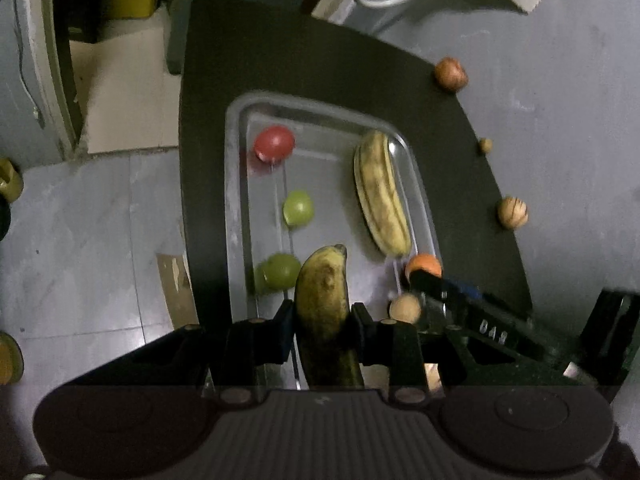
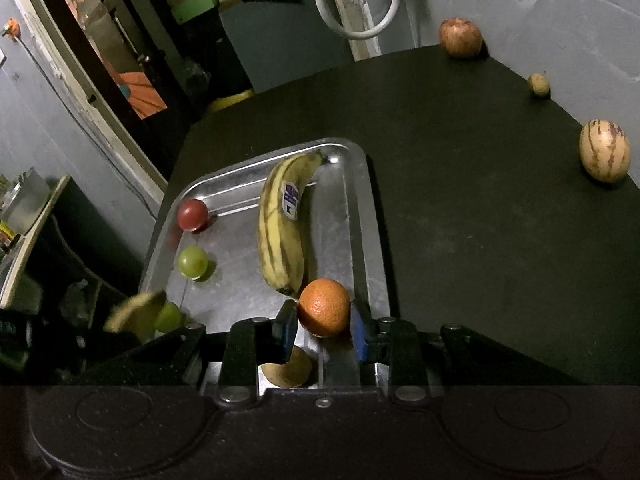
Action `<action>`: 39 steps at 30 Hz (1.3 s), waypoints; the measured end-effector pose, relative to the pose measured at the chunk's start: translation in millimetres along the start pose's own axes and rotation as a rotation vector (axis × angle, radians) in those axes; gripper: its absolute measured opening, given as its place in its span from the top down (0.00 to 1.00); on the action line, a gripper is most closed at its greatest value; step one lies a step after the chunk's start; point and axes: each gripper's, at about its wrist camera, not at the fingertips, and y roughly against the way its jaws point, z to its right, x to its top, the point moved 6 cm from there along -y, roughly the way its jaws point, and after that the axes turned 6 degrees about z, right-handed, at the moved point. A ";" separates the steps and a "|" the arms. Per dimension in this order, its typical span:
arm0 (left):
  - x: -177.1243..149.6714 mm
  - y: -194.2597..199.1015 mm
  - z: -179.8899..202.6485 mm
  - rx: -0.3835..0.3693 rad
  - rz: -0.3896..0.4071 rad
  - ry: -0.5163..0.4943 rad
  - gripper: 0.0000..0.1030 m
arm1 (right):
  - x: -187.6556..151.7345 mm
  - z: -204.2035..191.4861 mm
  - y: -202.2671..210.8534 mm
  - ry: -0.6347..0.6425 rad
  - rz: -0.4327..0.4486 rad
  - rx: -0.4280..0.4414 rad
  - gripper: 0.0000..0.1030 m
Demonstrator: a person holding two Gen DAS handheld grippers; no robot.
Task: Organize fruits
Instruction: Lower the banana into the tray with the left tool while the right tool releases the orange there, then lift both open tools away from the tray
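A: While my left gripper (image 1: 322, 316) squeezes the brown banana (image 1: 324, 300) tight, what do you see?

B: Its tip pokes out over the near end of the metal tray (image 1: 236, 200). What does your other one hold?

A: My right gripper (image 2: 324, 318) is clamped on the orange (image 2: 324, 307), at the tray's near right side. I can't tell if the orange touches the tray.

B: What lies in the tray?

A: A yellow banana (image 2: 282, 224) with a sticker lies just past the orange. On the left side sit a red ball (image 2: 193, 214) and two green balls, one (image 2: 193, 262) behind the other (image 2: 168, 317). A small tan fruit (image 1: 405, 308) sits near my gripper.

B: And outside the tray?

A: On the dark surface (image 2: 460, 200), far back by the wall, sit an apple (image 2: 460, 37), a tiny tan fruit (image 2: 538, 84) and a striped melon (image 2: 605, 150), well apart.
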 end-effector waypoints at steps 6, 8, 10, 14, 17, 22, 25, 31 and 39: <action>-14.1 -12.6 0.2 0.007 -0.037 -0.018 0.68 | 1.0 -3.4 2.0 0.005 -0.001 -0.027 0.68; -17.1 -15.1 -0.7 0.001 -0.041 -0.025 0.68 | 0.9 -5.7 6.5 0.003 0.009 -0.036 0.62; -18.6 -17.2 -0.6 -0.007 -0.046 -0.036 0.68 | 1.1 -7.0 15.3 -0.006 0.032 -0.056 0.57; -18.8 -18.3 -0.2 -0.042 -0.059 -0.058 0.67 | -0.7 -8.9 41.6 -0.050 0.092 -0.108 0.52; -18.2 -16.2 -0.2 -0.058 -0.066 -0.089 0.66 | -2.3 -11.8 65.7 -0.084 0.142 -0.151 0.45; -16.5 -2.1 2.3 -0.064 -0.058 -0.145 0.51 | -8.3 -20.8 109.9 -0.141 0.230 -0.211 0.29; -15.9 14.4 6.4 -0.062 -0.029 -0.176 0.28 | -13.3 -28.8 130.0 -0.156 0.271 -0.234 0.23; -21.3 39.7 12.5 -0.035 0.012 -0.245 0.09 | -31.5 -40.6 162.9 -0.186 0.321 -0.258 0.08; -41.3 70.6 16.9 -0.014 0.034 -0.308 0.02 | -66.5 -56.3 211.2 -0.191 0.332 -0.276 0.01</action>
